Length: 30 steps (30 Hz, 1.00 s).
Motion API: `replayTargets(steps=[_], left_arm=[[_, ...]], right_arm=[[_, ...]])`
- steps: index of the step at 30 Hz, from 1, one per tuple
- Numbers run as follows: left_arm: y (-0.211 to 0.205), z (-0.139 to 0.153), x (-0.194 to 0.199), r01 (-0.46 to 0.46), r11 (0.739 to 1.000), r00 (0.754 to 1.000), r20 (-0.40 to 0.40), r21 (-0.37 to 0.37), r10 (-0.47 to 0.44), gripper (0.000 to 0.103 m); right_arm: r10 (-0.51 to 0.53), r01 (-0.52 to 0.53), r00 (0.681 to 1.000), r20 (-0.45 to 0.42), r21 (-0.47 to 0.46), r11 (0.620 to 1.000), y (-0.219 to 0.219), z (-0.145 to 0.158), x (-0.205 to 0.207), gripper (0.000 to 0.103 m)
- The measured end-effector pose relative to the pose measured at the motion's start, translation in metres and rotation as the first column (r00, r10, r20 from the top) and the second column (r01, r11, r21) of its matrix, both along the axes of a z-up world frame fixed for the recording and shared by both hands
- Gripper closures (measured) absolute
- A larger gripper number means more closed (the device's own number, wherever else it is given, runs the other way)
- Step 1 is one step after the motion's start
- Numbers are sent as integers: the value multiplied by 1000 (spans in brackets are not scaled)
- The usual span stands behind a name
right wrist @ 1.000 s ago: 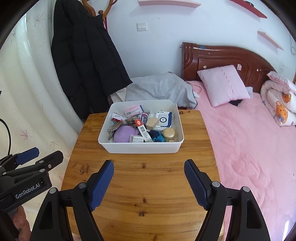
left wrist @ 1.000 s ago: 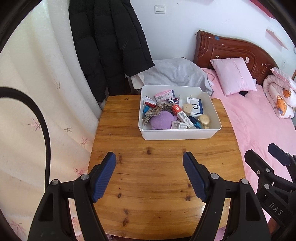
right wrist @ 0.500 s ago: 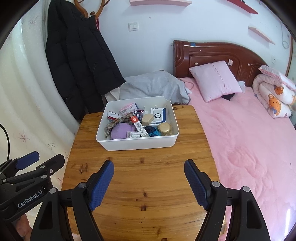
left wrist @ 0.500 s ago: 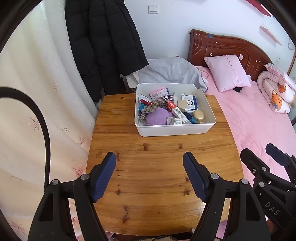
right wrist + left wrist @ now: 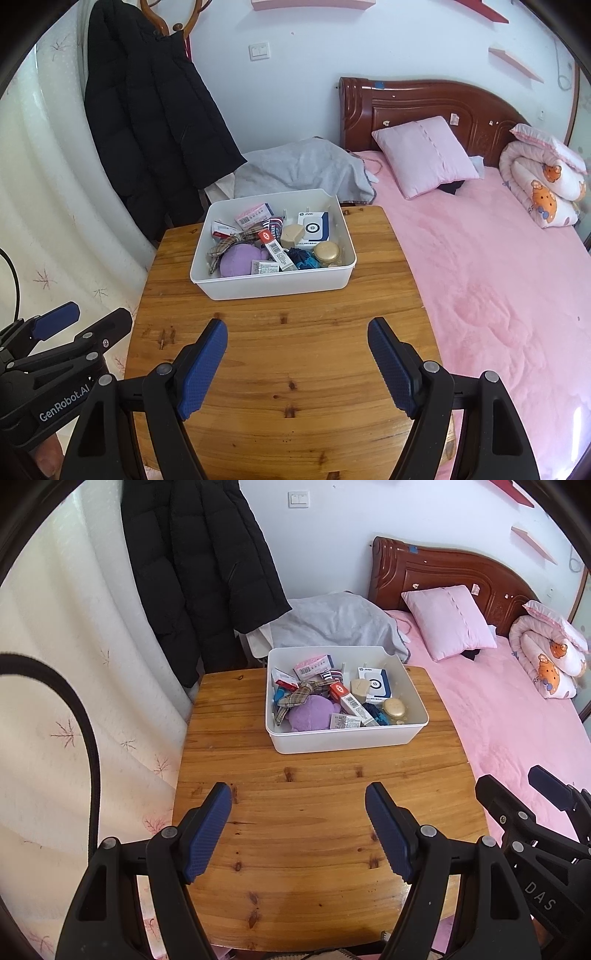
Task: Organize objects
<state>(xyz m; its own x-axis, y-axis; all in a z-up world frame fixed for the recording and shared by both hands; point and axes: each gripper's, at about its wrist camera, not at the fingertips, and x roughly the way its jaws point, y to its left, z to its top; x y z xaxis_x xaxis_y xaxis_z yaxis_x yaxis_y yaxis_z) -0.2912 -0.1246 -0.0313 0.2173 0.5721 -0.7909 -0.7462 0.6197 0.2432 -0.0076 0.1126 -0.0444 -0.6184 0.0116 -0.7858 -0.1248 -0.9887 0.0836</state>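
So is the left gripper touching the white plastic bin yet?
Apart. In the left wrist view, bare wooden table shows between the open left gripper and the white plastic bin.

You read "DAS" on right gripper (image 5: 546,786) body, "GenRobot.AI" on left gripper (image 5: 79,317) body. Print on boxes in white bin (image 5: 273,286) too small to read.

A white bin (image 5: 343,738) sits flat at the counter's (image 5: 314,830) far end, toward 12 o'clock, crammed with loose things. A purple pouch (image 5: 312,712) lies at its near left under a plaid bow (image 5: 295,698). At 3 o'clock sit a gold-lidded jar (image 5: 394,708) and a blue-white box (image 5: 375,681); a pink packet (image 5: 314,663) leans at the back.
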Motion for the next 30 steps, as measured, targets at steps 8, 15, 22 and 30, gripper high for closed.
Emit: replayTargets(steps=[8, 15, 22, 30], left_arm=[[1, 0, 0, 2, 1000, 1000, 1, 0, -2, 25], [1, -1, 0, 0, 1000, 1000, 0, -4, 0, 25], [-7, -5, -1, -5, 1000, 1000, -2, -8, 5, 25], [-8, -6, 0, -11, 1000, 1000, -2, -13, 11, 25]], right_arm=[[-2, 2, 1000, 0, 2, 1000, -2, 1, 0, 24], [-1, 1, 1000, 4, 1, 1000, -4, 0, 3, 24], [1, -1, 1000, 14, -4, 1000, -1, -2, 3, 24], [2, -2, 1000, 14, -4, 1000, -1, -3, 3, 24]])
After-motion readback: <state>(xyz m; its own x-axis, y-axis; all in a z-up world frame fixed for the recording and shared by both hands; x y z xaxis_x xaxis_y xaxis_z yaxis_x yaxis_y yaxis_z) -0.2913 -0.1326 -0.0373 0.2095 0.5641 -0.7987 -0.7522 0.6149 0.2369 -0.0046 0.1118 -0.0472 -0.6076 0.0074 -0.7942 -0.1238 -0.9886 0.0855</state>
